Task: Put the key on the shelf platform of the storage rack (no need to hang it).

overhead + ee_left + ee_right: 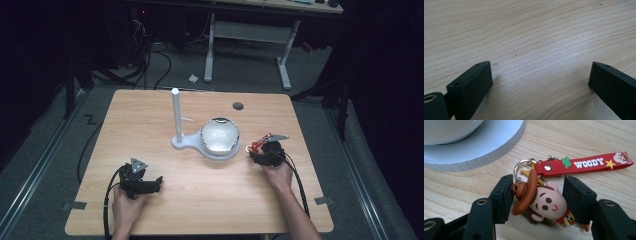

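A Woody keychain (544, 202), a small cowboy figure with a brown hat, lies on the wooden table (599, 137) in the right gripper view. Its red strap (584, 165) reading WOODY trails off to the right. My right gripper (539, 181) has its jaws pressed on the figure, one on the hat and one on the head. In the high view the keychain (257, 145) sits at the tip of the right gripper (261, 151), just right of the white stand. My left gripper (158, 182) rests at the front left, and its jaws (541, 67) stand wide apart over bare wood.
A white stand (186, 142) with a tall post (176, 112) holds a shiny bowl (220, 135) at the table's middle. Its ribbed round base (486, 147) lies just beyond the keychain. A dark cable hole (238, 105) sits at the back.
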{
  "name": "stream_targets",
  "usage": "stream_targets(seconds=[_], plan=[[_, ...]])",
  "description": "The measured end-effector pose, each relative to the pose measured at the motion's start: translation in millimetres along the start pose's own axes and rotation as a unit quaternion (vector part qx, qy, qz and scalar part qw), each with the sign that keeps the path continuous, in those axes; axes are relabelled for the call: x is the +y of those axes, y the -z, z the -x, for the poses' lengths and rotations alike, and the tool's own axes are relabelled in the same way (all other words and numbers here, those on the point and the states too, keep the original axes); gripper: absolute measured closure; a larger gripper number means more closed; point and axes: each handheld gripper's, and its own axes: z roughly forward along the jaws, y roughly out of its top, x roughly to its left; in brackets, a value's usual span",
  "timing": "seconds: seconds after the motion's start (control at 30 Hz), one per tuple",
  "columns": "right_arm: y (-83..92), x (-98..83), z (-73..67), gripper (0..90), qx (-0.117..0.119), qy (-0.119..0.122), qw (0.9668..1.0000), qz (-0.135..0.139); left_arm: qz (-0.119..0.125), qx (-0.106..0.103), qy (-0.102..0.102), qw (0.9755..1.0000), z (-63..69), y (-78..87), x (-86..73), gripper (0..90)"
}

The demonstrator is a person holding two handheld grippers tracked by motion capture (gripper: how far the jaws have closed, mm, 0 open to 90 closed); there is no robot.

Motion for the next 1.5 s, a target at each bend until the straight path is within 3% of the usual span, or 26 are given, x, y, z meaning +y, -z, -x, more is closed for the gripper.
stream_targets(seconds=[0.33,0.5,0.77,1.23,1.5], plan=[[0.4,-0.2,5.8,45.8,0.017,-0.011,0.9998,0.007,0.000,0.000,0.000,1.0000,-0.1,0.0,0.0,5.6],[5.3,1.0,4.4,52.5,0.011,0.002,0.9997,0.022,0.001,0.001,0.001,1.0000,-0.1,0.1,0.0,5.8],[6.0,1.5,4.2,53.2,0.008,0.010,0.9997,0.021,0.001,0.001,0.001,1.0000,-0.2,0.2,0.0,6.1],[25.4,3.6,19.2,53.7,0.020,-0.024,0.9981,0.053,0.001,0.002,0.002,1.0000,-0.3,0.4,-0.1,6.6],[46.2,8.9,27.5,53.9,0.032,-0.036,0.9956,0.081,0.002,0.002,0.003,1.0000,-0.3,0.4,-0.2,6.8]])
